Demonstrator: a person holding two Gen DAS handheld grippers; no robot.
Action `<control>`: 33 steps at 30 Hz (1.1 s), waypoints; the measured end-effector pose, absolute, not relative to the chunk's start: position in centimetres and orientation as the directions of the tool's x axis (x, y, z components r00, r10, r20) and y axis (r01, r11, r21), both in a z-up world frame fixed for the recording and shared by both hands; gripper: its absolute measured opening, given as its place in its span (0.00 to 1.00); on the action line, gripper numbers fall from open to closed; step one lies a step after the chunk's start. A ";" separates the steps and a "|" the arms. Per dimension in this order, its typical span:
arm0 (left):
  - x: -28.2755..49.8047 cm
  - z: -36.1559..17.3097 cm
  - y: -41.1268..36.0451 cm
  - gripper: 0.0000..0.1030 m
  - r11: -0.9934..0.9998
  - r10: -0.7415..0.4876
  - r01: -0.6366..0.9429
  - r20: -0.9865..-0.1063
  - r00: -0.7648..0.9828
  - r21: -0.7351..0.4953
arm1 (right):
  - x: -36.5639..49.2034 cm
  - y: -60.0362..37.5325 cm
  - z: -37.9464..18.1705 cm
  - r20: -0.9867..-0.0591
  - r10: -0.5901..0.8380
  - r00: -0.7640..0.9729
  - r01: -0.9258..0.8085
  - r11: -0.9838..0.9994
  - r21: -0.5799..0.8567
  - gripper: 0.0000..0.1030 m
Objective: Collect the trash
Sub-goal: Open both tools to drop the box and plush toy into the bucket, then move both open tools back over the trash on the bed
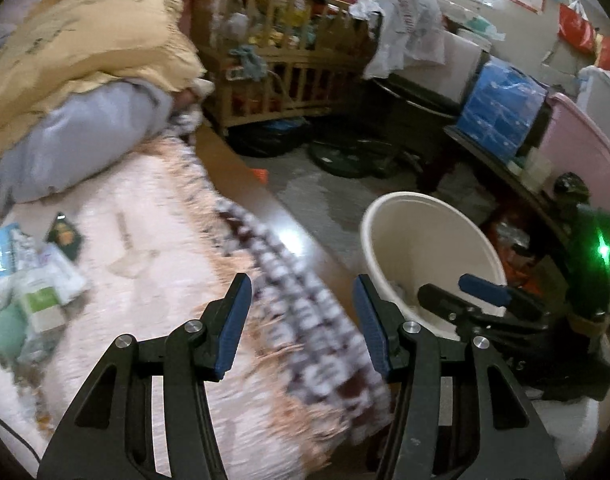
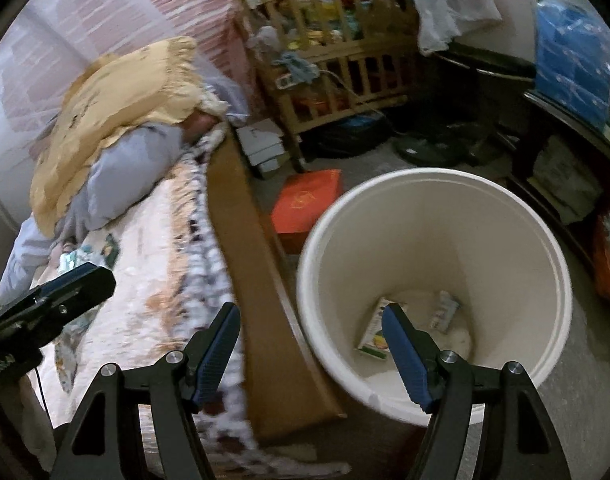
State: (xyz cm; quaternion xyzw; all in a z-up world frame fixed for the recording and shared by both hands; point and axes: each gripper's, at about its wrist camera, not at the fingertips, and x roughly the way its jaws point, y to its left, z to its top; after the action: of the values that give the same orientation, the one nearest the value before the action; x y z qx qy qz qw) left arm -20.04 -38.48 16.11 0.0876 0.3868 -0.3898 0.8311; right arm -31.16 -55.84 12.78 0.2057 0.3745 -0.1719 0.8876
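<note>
A white bucket (image 2: 433,280) stands on the floor beside the bed; it also shows in the left wrist view (image 1: 425,248). Inside lie a small carton (image 2: 375,332) and a wrapper (image 2: 445,312). My right gripper (image 2: 311,354) is open and empty, one finger over the bucket's rim; it also shows in the left wrist view (image 1: 461,292). My left gripper (image 1: 303,320) is open and empty above the bed's edge. Several wrappers and packets (image 1: 33,280) lie on the bed at the far left, with a dark green packet (image 1: 65,236) beside them.
A pink blanket with a patterned fringe (image 1: 285,280) covers the bed. A yellow pillow (image 1: 85,40) and grey bedding (image 1: 85,140) are piled at its head. A wooden crib (image 1: 285,60) stands beyond. An orange box (image 2: 305,204) lies on the floor. Shelves (image 1: 505,152) line the right.
</note>
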 end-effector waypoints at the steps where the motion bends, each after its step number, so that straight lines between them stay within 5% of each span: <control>1: -19.9 16.2 -37.8 0.50 0.690 -0.573 0.707 -0.711 0.407 -0.152 | -30.8 -55.2 13.0 -0.733 -0.144 0.664 0.449 0.862 0.237 0.69; 33: -15.1 17.8 -16.8 0.50 0.900 -0.380 0.422 -0.669 0.639 -0.109 | -21.6 -36.0 17.4 -0.675 0.065 0.735 0.086 0.979 0.187 0.75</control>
State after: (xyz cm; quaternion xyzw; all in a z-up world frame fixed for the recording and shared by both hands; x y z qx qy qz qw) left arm -15.07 -16.80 17.82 0.0288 0.3627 -0.2218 0.9047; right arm -21.58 -35.98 17.44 0.1034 0.3639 -0.0057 0.9257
